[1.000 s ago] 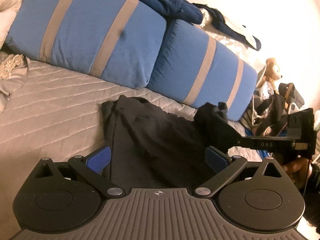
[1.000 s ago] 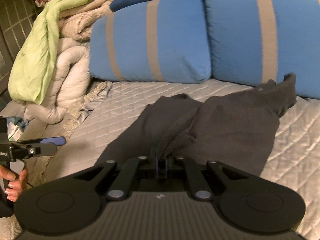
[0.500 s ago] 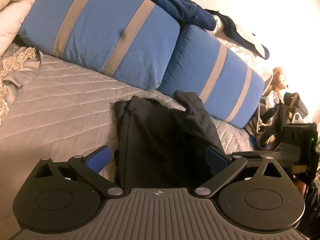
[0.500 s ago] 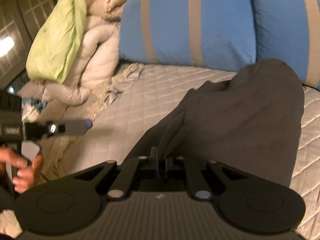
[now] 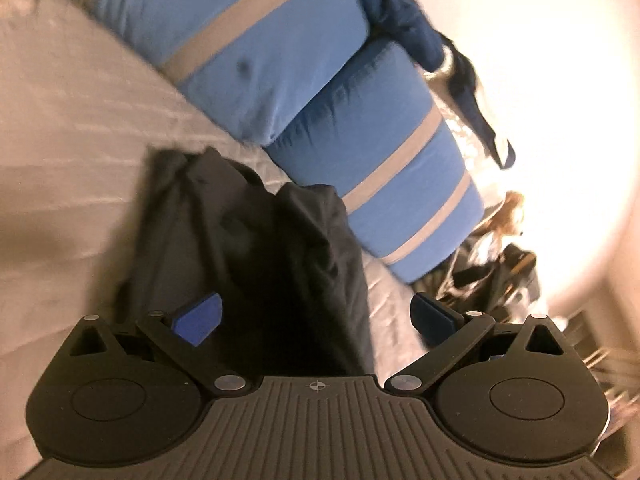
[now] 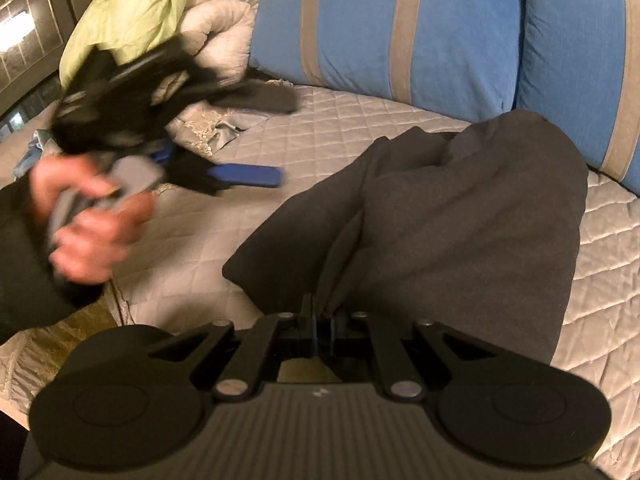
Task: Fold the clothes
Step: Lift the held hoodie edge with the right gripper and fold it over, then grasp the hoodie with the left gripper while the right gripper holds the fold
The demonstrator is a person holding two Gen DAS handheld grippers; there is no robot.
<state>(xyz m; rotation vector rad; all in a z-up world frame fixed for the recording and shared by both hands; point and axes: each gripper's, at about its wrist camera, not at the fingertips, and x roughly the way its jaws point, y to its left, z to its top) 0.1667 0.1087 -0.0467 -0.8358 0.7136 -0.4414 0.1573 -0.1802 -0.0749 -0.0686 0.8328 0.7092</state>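
On the left we are holding the left gripper (image 5: 316,318) spread wide with nothing between its blue pads (image 5: 198,318), hovering over the dark garment (image 6: 460,208). The garment is lying bunched on the quilted bedspread (image 6: 320,136), just in front of the blue striped pillows (image 6: 384,28). On the right, our right gripper (image 6: 322,330) is pinching the garment's near edge, jaws closed.

Striped blue pillows (image 6: 400,28), perhaps a teddy (image 5: 510,216).
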